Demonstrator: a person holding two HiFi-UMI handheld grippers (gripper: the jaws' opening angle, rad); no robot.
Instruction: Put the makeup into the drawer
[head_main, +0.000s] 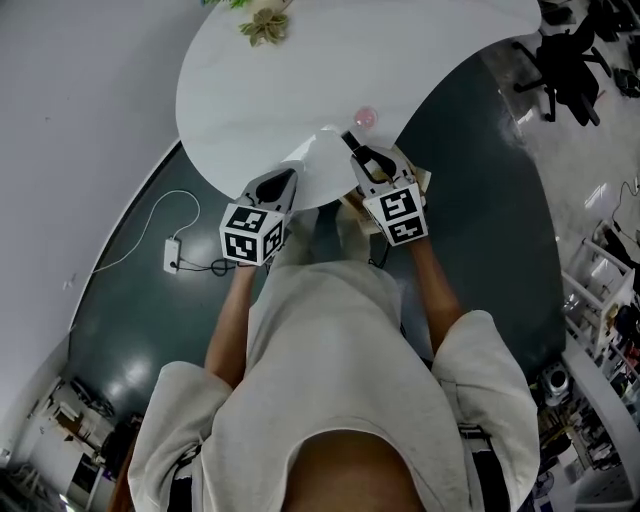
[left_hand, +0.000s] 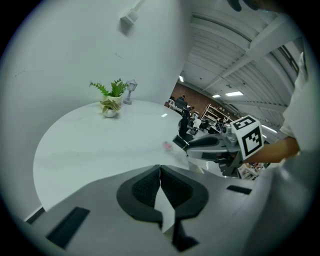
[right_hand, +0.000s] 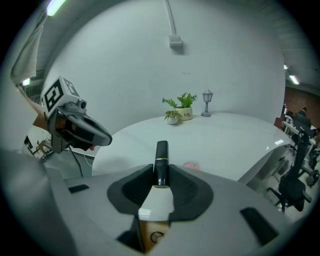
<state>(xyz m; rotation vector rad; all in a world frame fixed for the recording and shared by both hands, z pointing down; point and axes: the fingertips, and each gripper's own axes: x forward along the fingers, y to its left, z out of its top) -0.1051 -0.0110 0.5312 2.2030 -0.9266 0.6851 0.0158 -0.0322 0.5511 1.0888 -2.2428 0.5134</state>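
Observation:
My right gripper (head_main: 360, 154) is shut on a slim black makeup tube (right_hand: 161, 161) with a thin gold band. The tube sticks out forward past the pads, above the near edge of the round white table (head_main: 300, 80). The left gripper view shows the same tube (left_hand: 180, 142) at the right gripper's tip. A small pink makeup item (head_main: 366, 117) lies on the table just beyond it. My left gripper (head_main: 284, 182) hangs over the table's near edge, shut with nothing between its pads. A light wooden part (head_main: 352, 207) shows under the table edge between the grippers.
A small potted plant (head_main: 265, 24) and a tiny lamp ornament (right_hand: 207, 101) stand at the table's far side. On the dark floor lie a power strip with cable (head_main: 172, 254) at left and a black office chair (head_main: 565, 60) at upper right. Shelving (head_main: 600, 300) lines the right.

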